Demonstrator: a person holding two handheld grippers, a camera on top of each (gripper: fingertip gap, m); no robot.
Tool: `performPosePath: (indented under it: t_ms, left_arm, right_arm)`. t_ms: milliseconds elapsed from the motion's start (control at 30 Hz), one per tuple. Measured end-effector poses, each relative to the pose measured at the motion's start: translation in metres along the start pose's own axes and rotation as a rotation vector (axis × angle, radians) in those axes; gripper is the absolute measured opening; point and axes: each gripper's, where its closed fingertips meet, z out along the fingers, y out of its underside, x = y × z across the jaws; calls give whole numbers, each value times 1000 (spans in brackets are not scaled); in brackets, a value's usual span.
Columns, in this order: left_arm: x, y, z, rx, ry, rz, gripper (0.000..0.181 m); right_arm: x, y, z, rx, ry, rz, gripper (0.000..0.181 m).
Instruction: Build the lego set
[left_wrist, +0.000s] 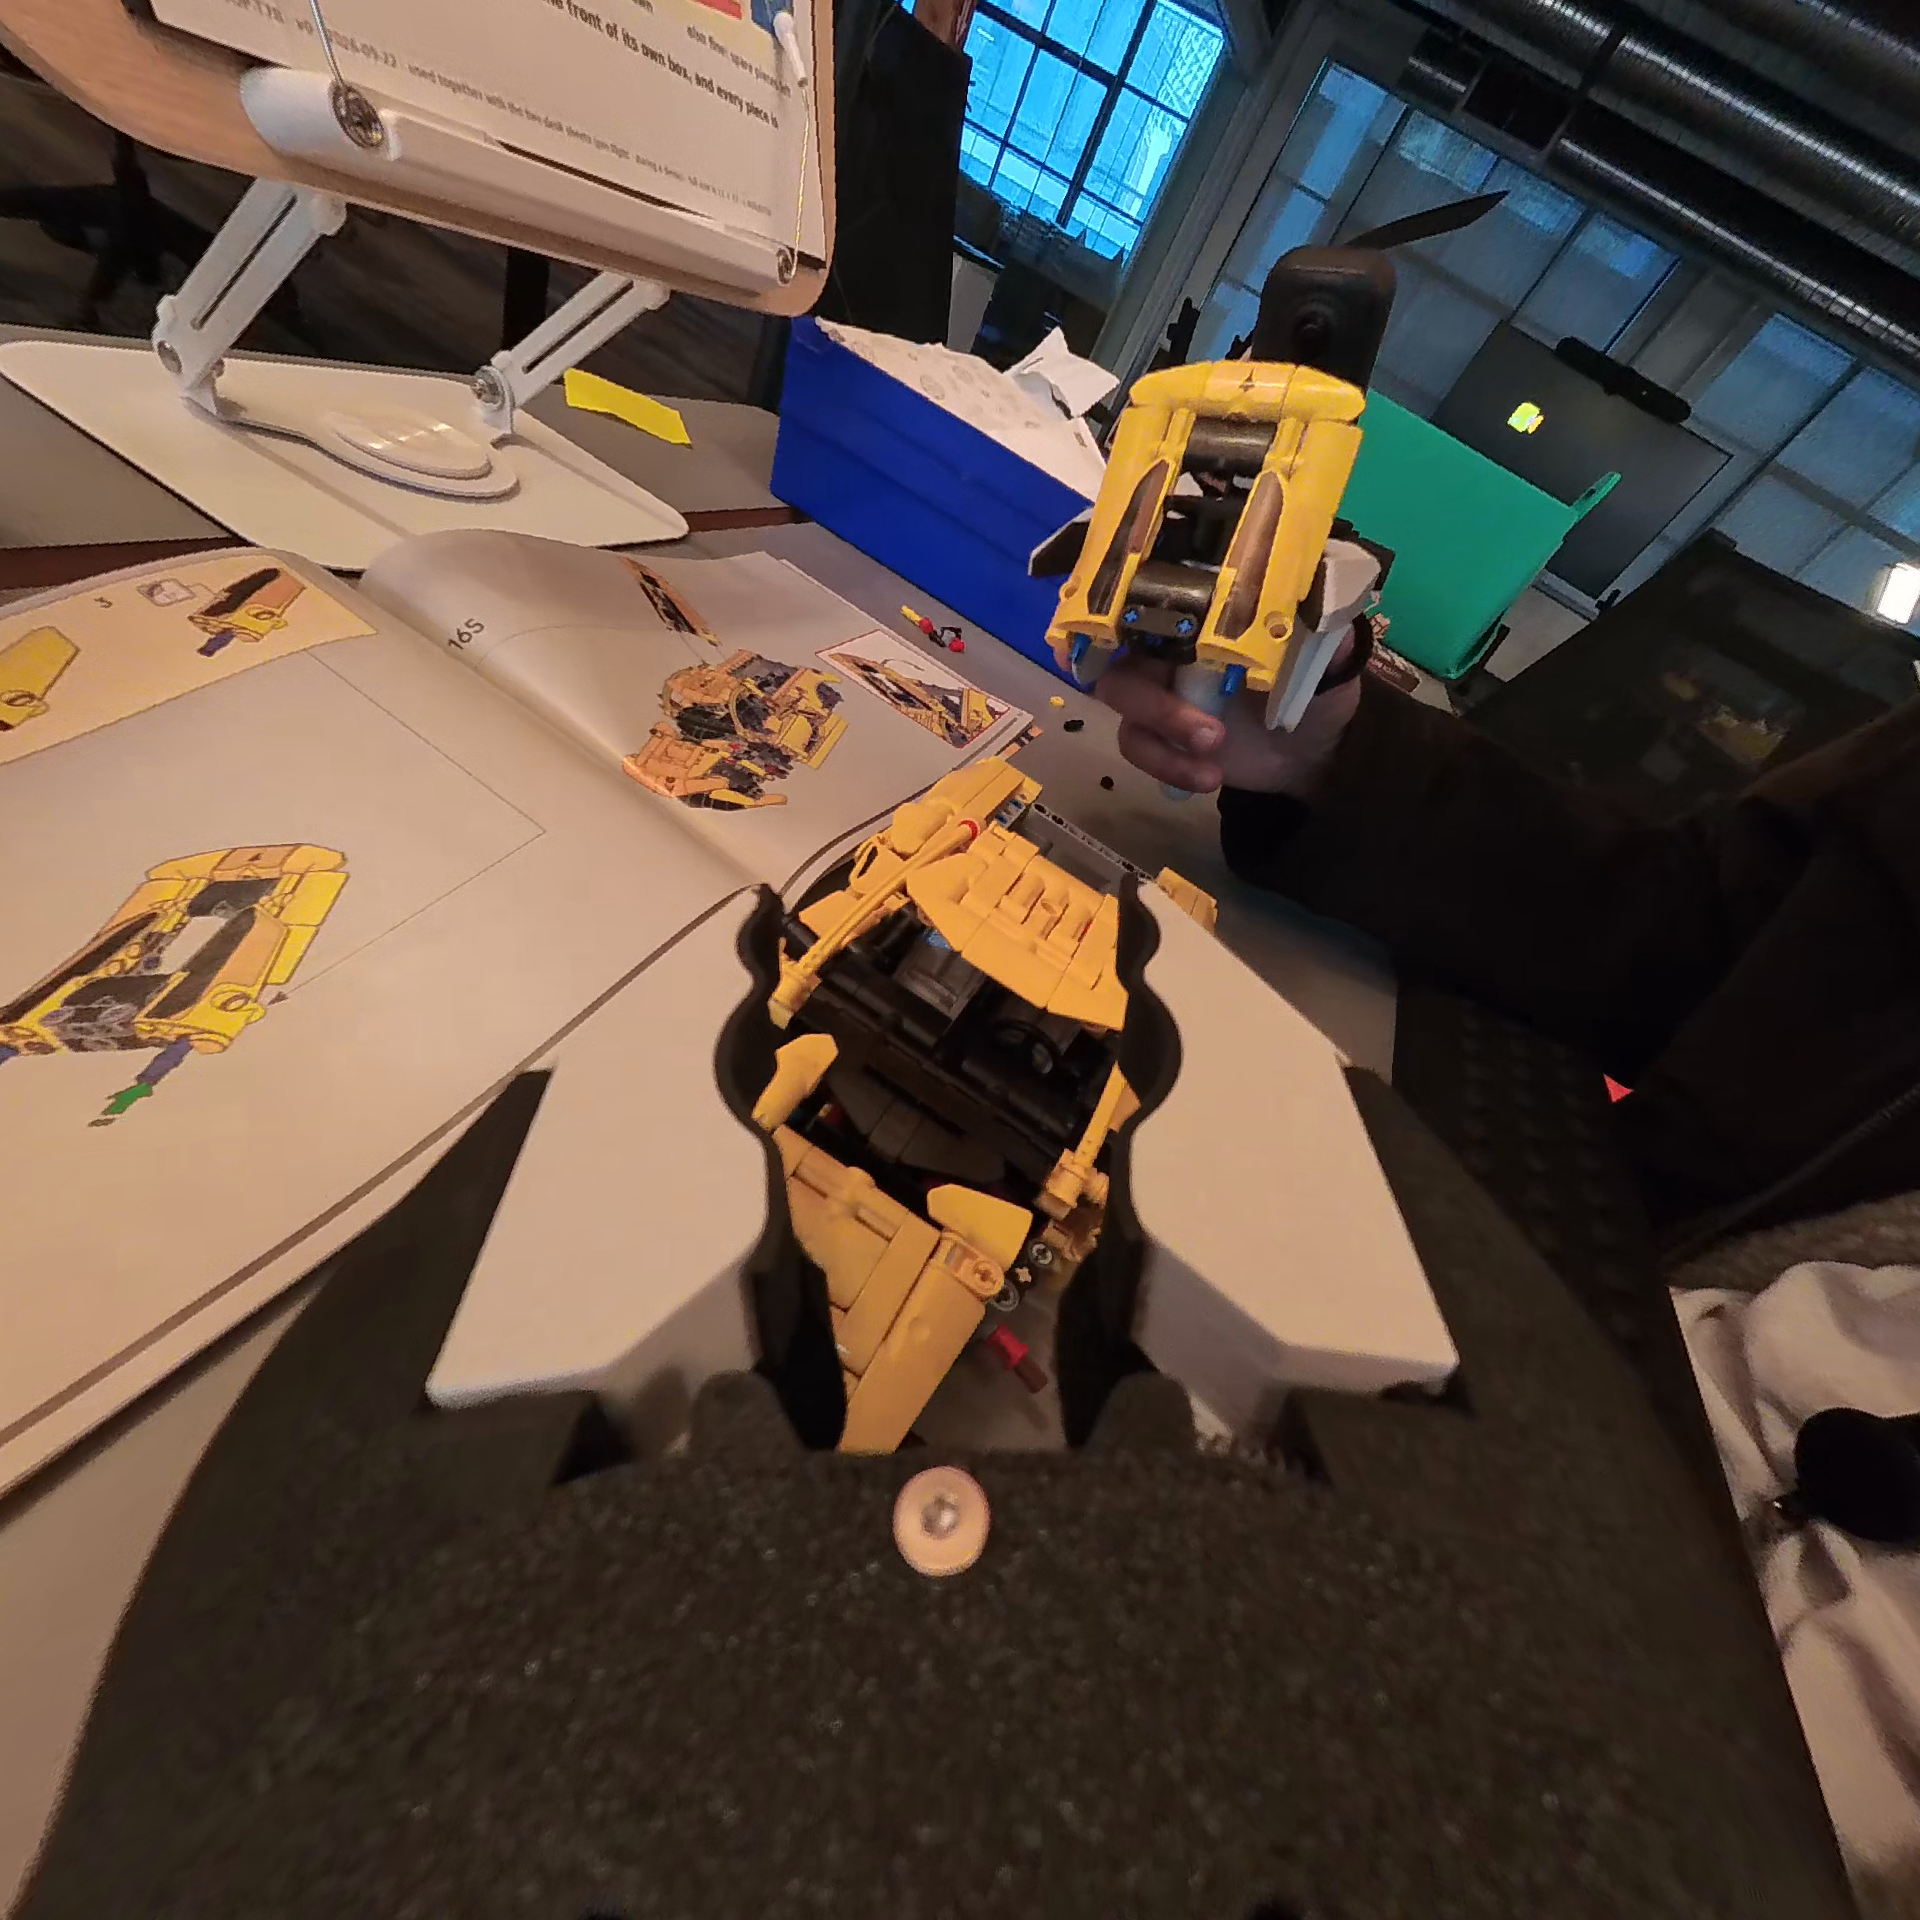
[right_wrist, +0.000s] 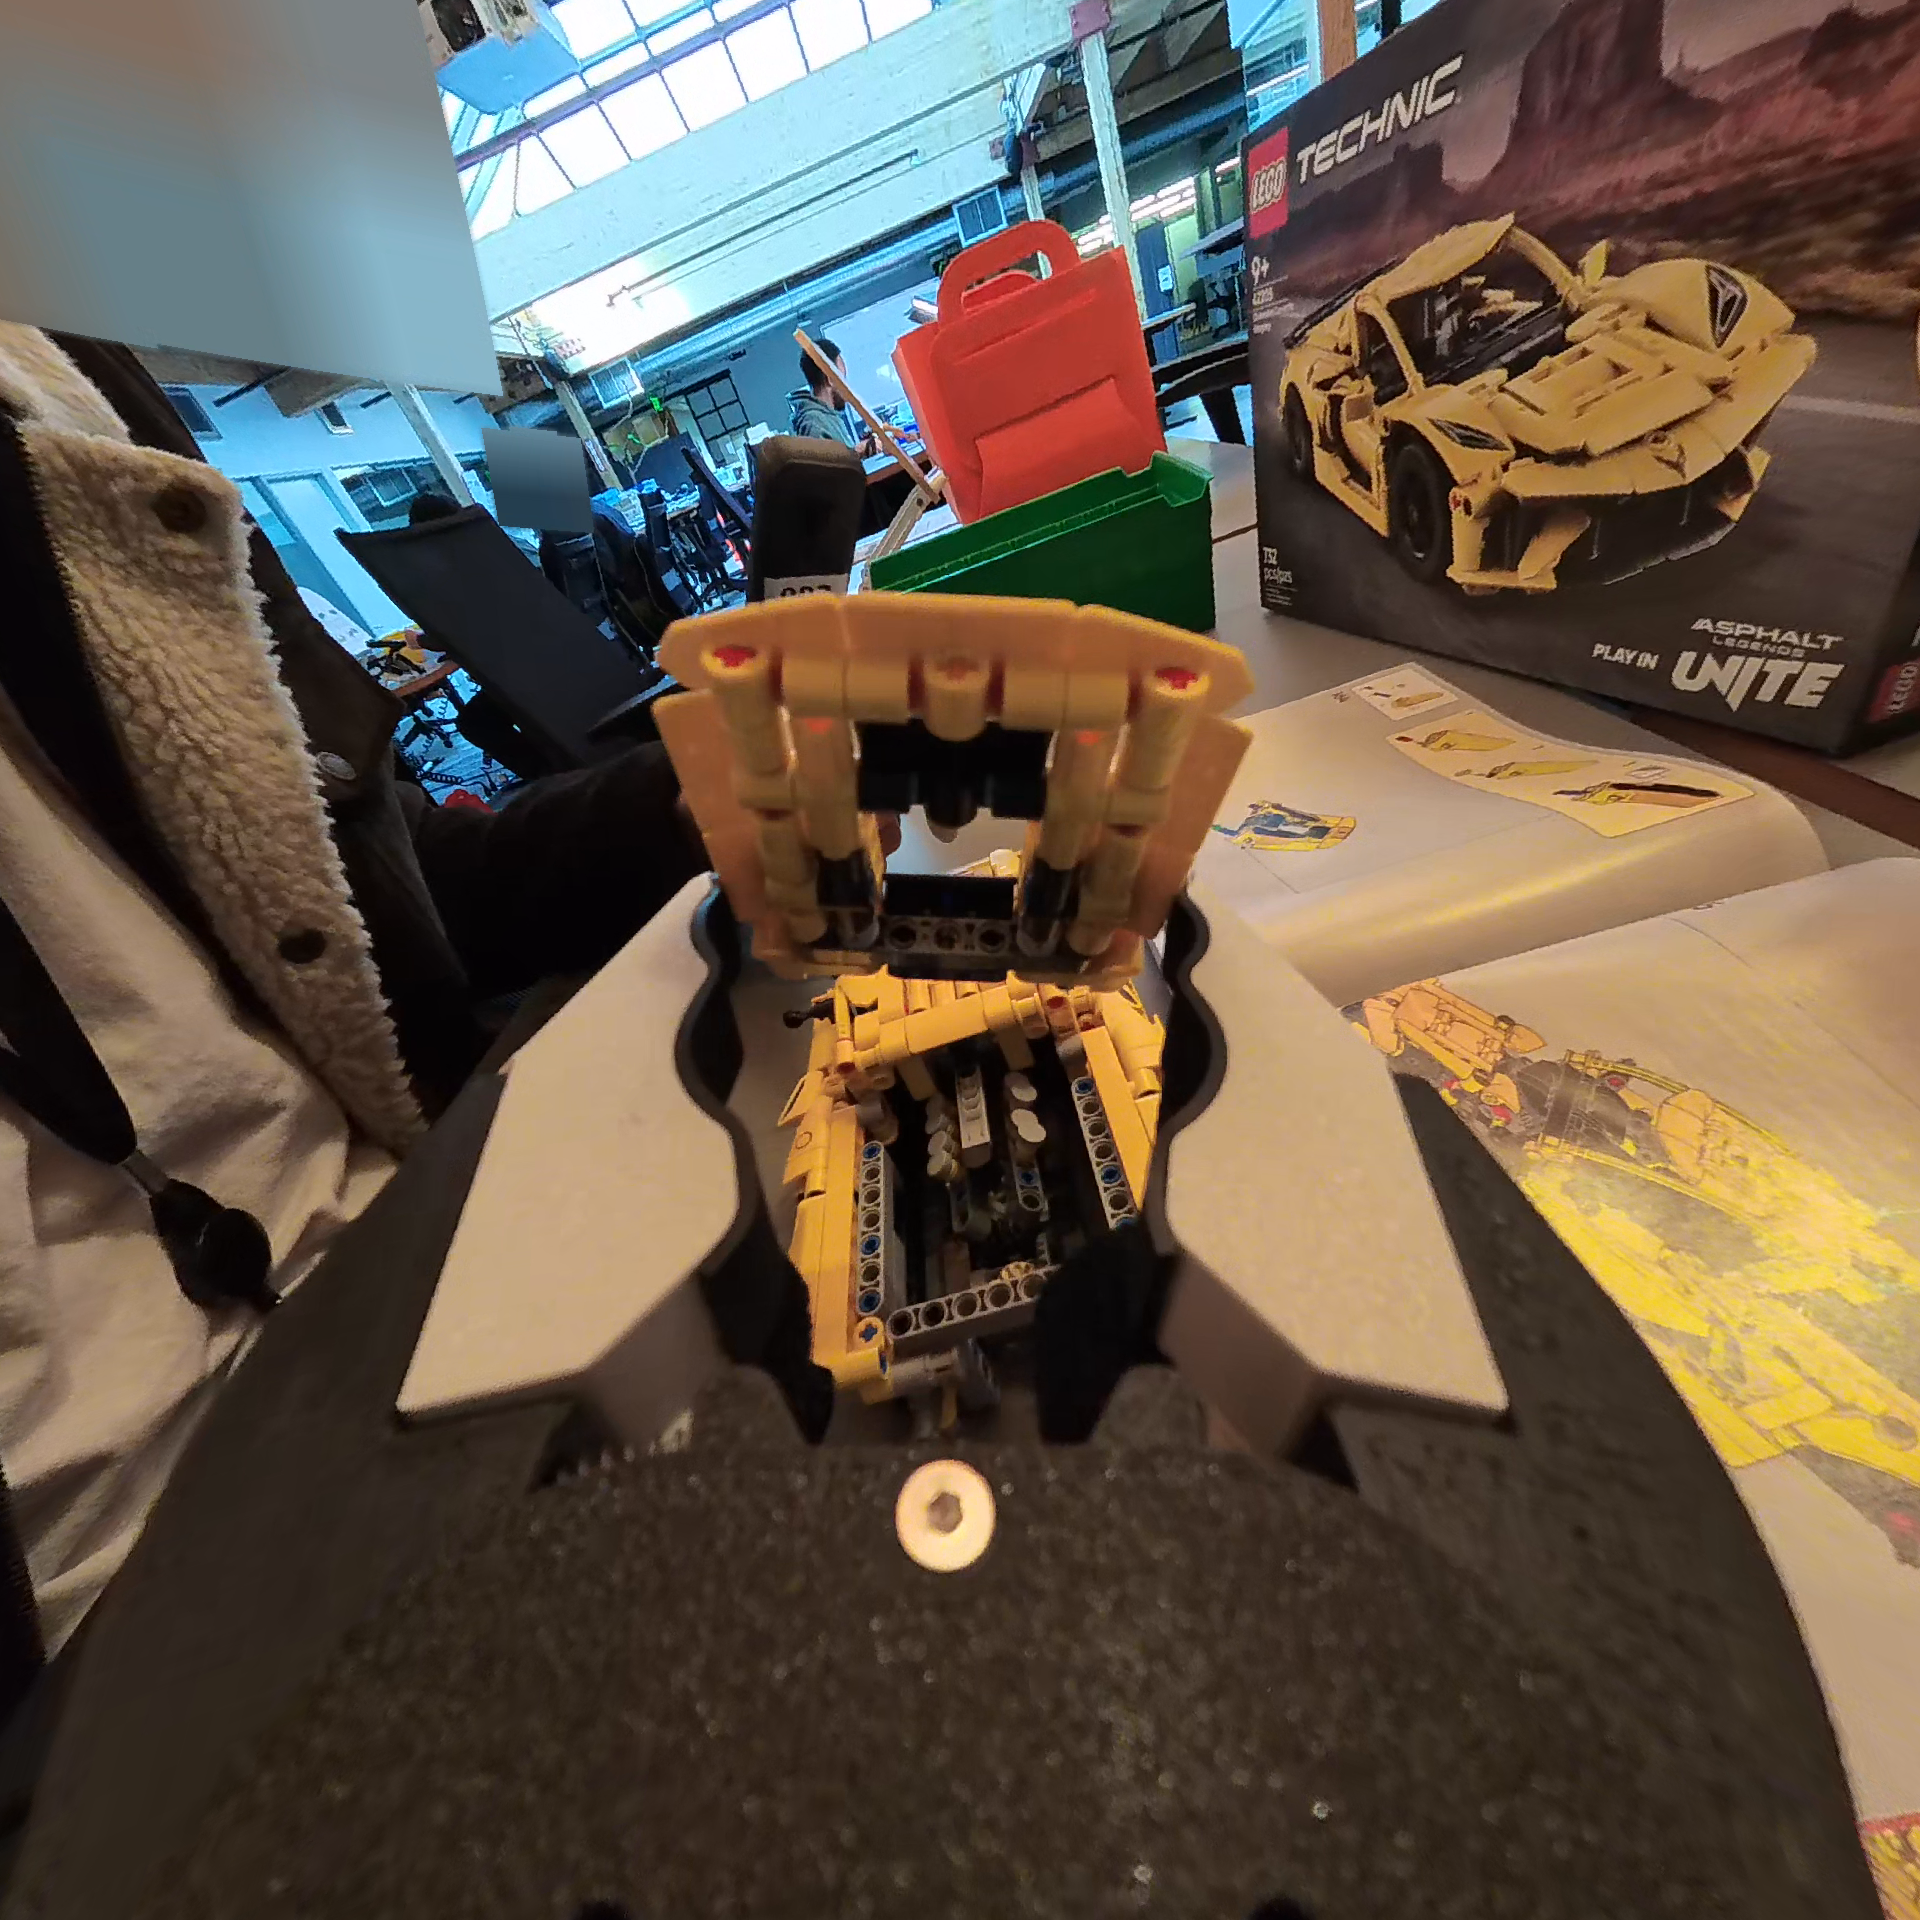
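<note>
The yellow lego car body (left_wrist: 935, 1091) sits between the fingers of my left gripper (left_wrist: 945, 914), which is shut on it just above the table. It also shows in the right wrist view (right_wrist: 977, 1174), with its open engine bay facing up. My right gripper (right_wrist: 945, 904) is shut on a yellow frame-shaped panel assembly (right_wrist: 951, 790), held upright at its fingertips just above the car body. In the left wrist view that panel assembly (left_wrist: 1205, 520) is raised at the upper right, with the right gripper's white fingers (left_wrist: 1335, 613) and a hand behind it.
An open instruction booklet (left_wrist: 312, 779) lies left of the car; it also shows in the right wrist view (right_wrist: 1558, 935). Behind it are a white document stand (left_wrist: 364, 436), a blue bin (left_wrist: 914, 468), a green bin (right_wrist: 1049, 561), a red bag (right_wrist: 1029, 384) and the set box (right_wrist: 1579, 364). Small loose pieces (left_wrist: 935, 629) lie near the blue bin. There is about 15 cm between the tips of the two grippers.
</note>
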Motion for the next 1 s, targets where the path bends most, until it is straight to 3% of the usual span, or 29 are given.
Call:
performPosePath:
  t_ms: [433,700,1000]
  left_arm:
    - [0,-1,-1,3,0,-1,65]
    - [18,6,5,-54,71,24,65]
    - [18,1,-1,-35,65,44,64]
  right_arm:
    - [3,5,1,-14,11,-7,82]
    - [6,28,24,-150,1,-224,82]
    - [1,22,19,-130,-10,-134,82]
